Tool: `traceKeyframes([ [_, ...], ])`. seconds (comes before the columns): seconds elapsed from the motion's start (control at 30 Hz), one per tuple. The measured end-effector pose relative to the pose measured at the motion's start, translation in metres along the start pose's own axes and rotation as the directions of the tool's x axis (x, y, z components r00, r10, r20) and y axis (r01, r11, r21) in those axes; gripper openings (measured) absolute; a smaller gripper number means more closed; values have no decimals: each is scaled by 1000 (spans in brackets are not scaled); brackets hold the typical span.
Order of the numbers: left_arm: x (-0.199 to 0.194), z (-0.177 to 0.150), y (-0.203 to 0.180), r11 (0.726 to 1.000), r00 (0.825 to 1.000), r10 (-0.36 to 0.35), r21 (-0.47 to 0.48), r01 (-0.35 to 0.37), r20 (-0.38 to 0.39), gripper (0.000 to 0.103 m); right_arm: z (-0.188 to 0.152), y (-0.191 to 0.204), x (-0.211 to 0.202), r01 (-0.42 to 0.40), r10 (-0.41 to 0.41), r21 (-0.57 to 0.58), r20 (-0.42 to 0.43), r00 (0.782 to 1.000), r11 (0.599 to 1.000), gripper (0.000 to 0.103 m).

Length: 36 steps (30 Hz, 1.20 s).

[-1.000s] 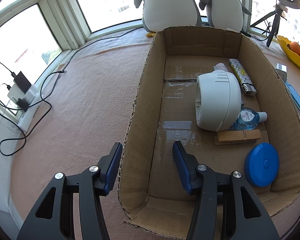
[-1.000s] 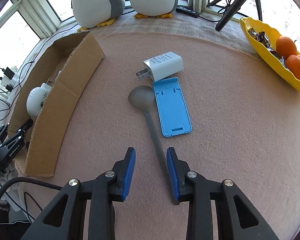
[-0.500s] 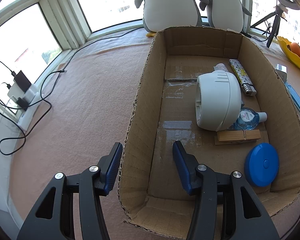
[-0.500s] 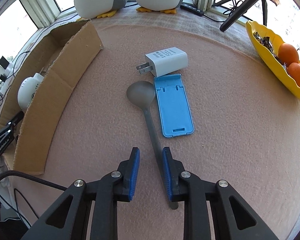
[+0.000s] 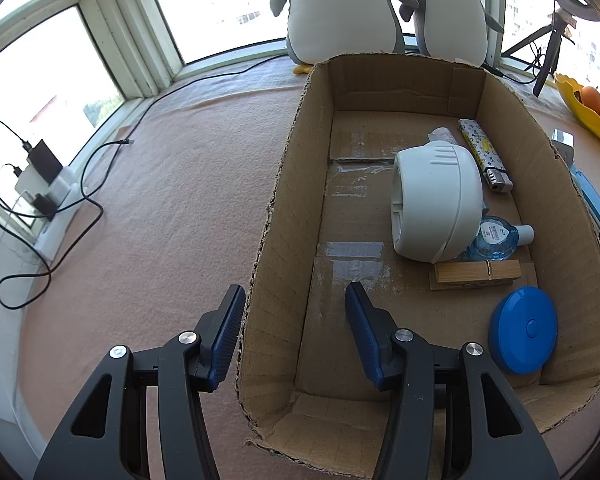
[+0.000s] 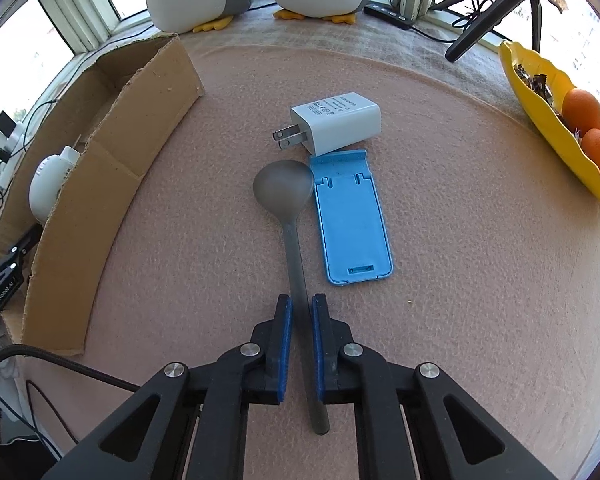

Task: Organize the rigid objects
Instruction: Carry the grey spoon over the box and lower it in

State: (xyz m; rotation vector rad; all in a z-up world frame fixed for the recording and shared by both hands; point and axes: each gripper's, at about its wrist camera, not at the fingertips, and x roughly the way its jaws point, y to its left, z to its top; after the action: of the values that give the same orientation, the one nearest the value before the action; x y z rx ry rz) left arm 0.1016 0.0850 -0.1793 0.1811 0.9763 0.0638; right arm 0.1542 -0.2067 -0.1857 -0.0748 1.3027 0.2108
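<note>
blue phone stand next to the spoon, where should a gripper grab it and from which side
Likely from above, across the blue phone stand's two long edges near its middle. It lies flat on the mat with the spoon close along one side and the white charger at its far end, so a narrow pinch straight down looks safest.

Bright window daylight, blown-out panes, sharp focus, fisheye-bent edges.

- The grey spoon (image 6: 287, 216) lies flat, bowl at 12 o'clock.
- The blue stand (image 6: 352, 216) lies touching it at 3 o'clock.
- The white charger (image 6: 340, 122) lies just beyond both.
</note>
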Motion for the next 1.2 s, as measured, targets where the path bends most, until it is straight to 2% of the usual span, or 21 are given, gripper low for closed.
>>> traceKeyframes([
  [0.4, 0, 0, 0, 1000, 1000, 0, 0, 0, 0, 52, -5, 13, -14, -1, 2, -14, 70, 998, 1000, 7],
  [0.73, 0, 0, 0, 1000, 1000, 0, 0, 0, 0, 52, 7, 29, -40, -2, 7, -42, 132, 991, 999, 7],
  [1.2, 0, -1, 0, 1000, 1000, -2, -6, 2, 1, 52, 59, 80, -72, -32, 59, -113, 244, 968, 993, 7],
])
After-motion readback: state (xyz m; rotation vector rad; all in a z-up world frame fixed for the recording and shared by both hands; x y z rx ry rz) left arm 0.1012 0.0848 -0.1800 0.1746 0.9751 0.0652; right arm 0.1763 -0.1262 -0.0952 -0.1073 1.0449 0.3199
